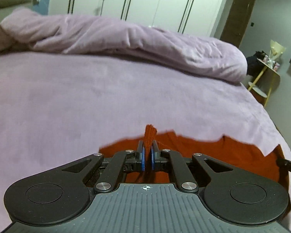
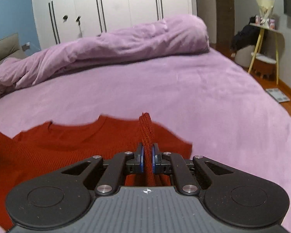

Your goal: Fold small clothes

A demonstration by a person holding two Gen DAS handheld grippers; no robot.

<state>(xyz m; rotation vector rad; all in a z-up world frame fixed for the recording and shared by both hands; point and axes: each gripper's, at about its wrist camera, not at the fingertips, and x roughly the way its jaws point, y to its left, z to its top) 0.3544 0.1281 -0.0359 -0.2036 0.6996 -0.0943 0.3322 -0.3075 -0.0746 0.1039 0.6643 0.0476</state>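
A rust-red knit garment [image 1: 213, 151] lies spread on the lilac bed sheet [image 1: 87, 97], close in front of both grippers. My left gripper [image 1: 147, 149] is shut on a pinched fold of the red garment, which sticks up between the blue pads. In the right wrist view the red garment [image 2: 58, 141] spreads to the left, and my right gripper [image 2: 147, 151] is shut on another raised fold of it. The garment's near part is hidden under both gripper bodies.
A rolled lilac duvet [image 1: 126, 36] lies across the far side of the bed; it also shows in the right wrist view [image 2: 116, 46]. White wardrobes [image 2: 110, 5] stand behind. A small yellow-legged side table [image 2: 265, 44] and a scale [image 2: 277, 95] are right of the bed.
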